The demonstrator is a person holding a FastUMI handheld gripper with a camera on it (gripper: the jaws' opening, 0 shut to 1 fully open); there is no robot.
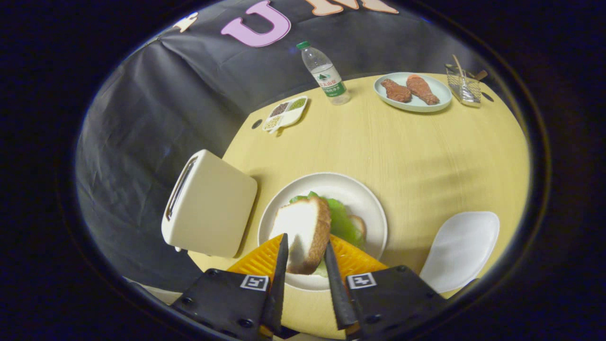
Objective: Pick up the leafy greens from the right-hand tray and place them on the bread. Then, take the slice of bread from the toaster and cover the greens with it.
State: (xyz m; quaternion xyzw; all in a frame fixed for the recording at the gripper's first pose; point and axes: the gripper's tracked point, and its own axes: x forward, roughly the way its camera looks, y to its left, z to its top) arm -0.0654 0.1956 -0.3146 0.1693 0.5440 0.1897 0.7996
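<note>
The claw [305, 253] is closed on the bread slice [303, 234], one finger pressing each flat face, so the slice stands on edge between them with its crust toward 3 o'clock. It hangs over the plate [360, 199], directly above the greens [343, 222], which already lie on the bottom bread [358, 223]; a bit of that bread's crust peeks out past the greens at about 3 o'clock. The tray [461, 248] that held the greens sits bare on the counter [402, 151] at 4 o'clock from the plate, and the toaster [208, 206] stands at 9 o'clock, just beside the plate's rim, its slot looking vacant.

By my reading this is the last step: covering the greens. To do it well, the slice should be tipped from upright to flat, so a wrist roll is wanted while lowering, with its middle lined up over the greens and the crust beneath. Let go only once it rests on the leaves; dropping it on edge would probably let it topple off toward the rim.

The claw points down and forward over the near half of the plate, tilted steeply from above. Farther off, at 12 o'clock, stands a bottle [325, 76].
</note>
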